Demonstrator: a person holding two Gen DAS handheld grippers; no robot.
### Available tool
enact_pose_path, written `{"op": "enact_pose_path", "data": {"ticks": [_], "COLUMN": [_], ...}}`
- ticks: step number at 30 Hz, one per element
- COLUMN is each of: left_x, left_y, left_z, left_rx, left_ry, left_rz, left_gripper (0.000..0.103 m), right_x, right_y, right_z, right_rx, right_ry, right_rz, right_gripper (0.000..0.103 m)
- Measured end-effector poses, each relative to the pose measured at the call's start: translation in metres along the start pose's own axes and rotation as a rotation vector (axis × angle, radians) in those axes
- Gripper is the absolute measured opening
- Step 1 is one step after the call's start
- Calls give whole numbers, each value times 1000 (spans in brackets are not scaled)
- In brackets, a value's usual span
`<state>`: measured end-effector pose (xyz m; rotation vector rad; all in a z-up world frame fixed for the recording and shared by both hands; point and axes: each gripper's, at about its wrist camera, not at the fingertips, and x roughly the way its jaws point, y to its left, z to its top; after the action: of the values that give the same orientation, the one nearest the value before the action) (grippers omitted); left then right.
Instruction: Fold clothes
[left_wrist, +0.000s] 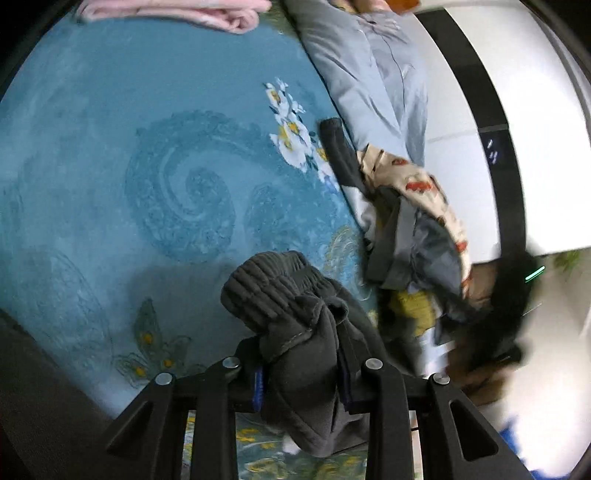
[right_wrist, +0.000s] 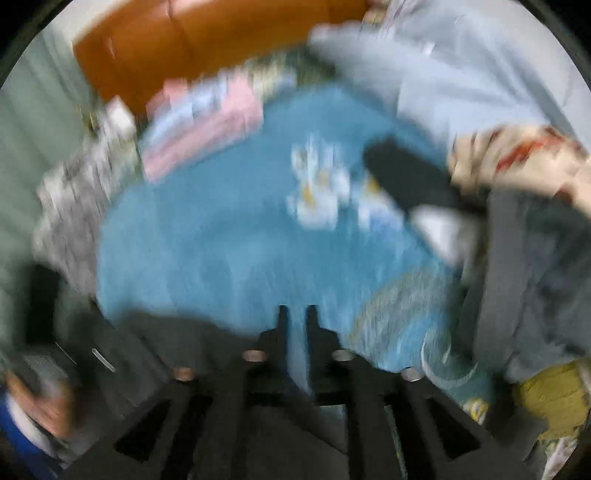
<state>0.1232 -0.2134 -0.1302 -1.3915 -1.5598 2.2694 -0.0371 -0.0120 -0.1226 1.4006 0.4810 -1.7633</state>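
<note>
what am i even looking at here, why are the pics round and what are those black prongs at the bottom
These are two fisheye cameras, one mounted on each handheld gripper that a person carries; the lens makes the round picture. The black prongs are each gripper's own arms.

The left wrist view shows the left gripper closed on a bunched dark grey ribbed garment. The right wrist view is blurred by motion; the right gripper holds nothing, its fingers nearly together.

Below lies a blue swirl-patterned bedspread with white flowers, with a folded pink cloth at its far edge and a heap of unfolded clothes to one side.
</note>
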Motion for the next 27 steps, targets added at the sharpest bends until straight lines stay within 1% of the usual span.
{"op": "enact_pose_path", "data": {"ticks": [1, 3, 5, 7, 9, 11, 12, 15, 17, 18, 19, 20, 22, 23, 25, 27], "left_x": [1, 5, 8, 9, 10, 8, 6, 5, 1, -2, -7, -11, -18, -18, -11, 3], "left_y": [-2, -7, -7, 0, 4, 6, 5, -1, -7, -10, -16, -22, -39, -44, -46, -33], "left_z": [-1, -1, -1, 1, 1, 1, 0, 0, -1, -1, -2, -3, -5, -4, 1, 8], "left_rx": [8, 30, 28, -4, -32, -33, -27, 3, 30, 46, 79, 113, 193, 218, 224, 173], "left_ry": [-1, 1, 7, 16, 21, 21, 20, 6, -11, -22, -39, -56, -75, -75, -64, -47], "left_rz": [3, 25, 26, 7, -14, -20, -20, -25, -47, -63, -100, -135, -167, -148, -82, 49], "left_gripper": [31, 31, 31, 31, 31, 31, 31, 31, 31, 31, 31, 31, 31, 31, 31, 31], "right_x": [16, 25, 34, 40, 44, 43, 41, 32, 15, -1, -18, -42, -86, -83, -65, -47], "right_y": [-2, -18, -28, -37, -38, -33, -28, -13, -19, -25, -32, -38, -37, -31, -16, -1], "right_z": [-10, -35, -47, -53, -57, -58, -58, -57, -58, -57, -55, -51, -40, -37, -32, -27], "right_rx": [-5, 41, 99, 183, 234, 263, 265, 270, 313, 337, 360, 381, 348, 322, 268, 213], "right_ry": [60, 107, 131, 130, 130, 116, 112, 95, 38, -9, -60, -139, -278, -274, -227, -179], "right_rz": [5, 42, 105, 155, 170, 174, 160, 121, 131, 133, 135, 130, 80, 68, 53, 38], "right_gripper": [42, 43, 46, 47, 47, 29, 20, 12, 9, 8, 8, 8, 8, 8, 8, 8]}}
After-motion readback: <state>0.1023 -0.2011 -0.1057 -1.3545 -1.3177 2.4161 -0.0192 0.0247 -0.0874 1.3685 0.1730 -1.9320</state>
